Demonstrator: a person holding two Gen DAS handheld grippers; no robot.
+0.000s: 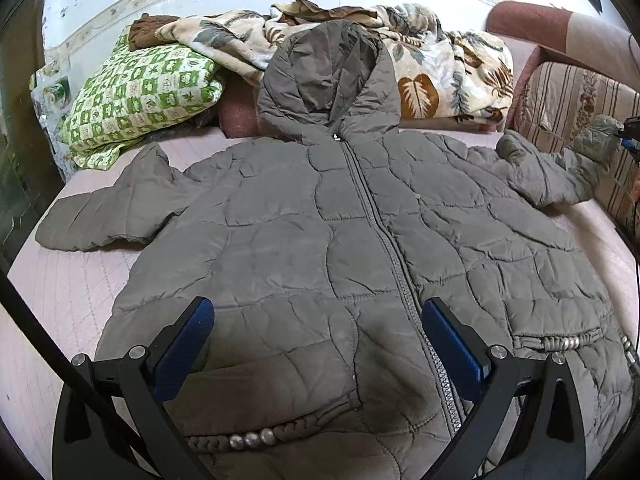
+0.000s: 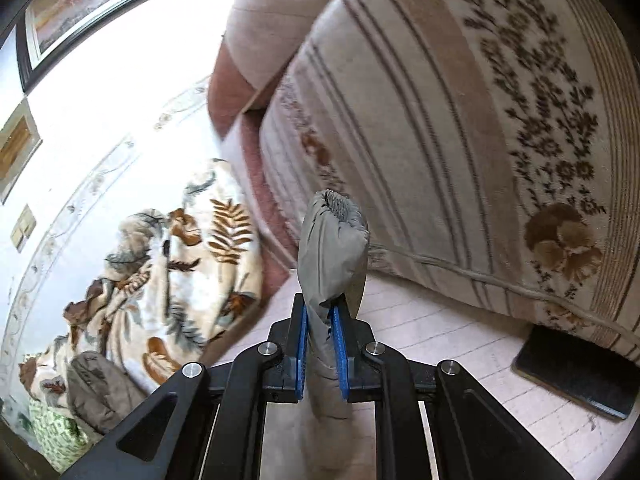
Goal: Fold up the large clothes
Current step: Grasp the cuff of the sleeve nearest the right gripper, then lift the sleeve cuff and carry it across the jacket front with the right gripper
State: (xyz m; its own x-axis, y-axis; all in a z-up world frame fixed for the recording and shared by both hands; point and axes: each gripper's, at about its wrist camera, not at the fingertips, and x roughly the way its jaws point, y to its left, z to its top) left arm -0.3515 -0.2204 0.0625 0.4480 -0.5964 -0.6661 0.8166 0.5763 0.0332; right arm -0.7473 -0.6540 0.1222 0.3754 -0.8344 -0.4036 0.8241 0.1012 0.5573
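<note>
A grey quilted hooded jacket (image 1: 320, 216) lies front up and zipped on the pink bed (image 1: 60, 288), hood toward the far pillows. My left gripper (image 1: 318, 312) is open above the jacket's lower front, touching nothing. My right gripper (image 2: 320, 316) is shut on the cuff end of the jacket's sleeve (image 2: 332, 248) and holds it up off the bed. That gripper also shows at the right edge of the left wrist view (image 1: 628, 136), with the raised sleeve (image 1: 576, 160). The other sleeve (image 1: 104, 212) lies flat at the left.
A green patterned pillow (image 1: 140, 96) and a leaf-print blanket (image 1: 432, 64) are piled at the far side. A striped floral cushion (image 2: 460, 140) stands at the right of the bed. A dark phone-like slab (image 2: 580, 372) lies on the bed by the cushion.
</note>
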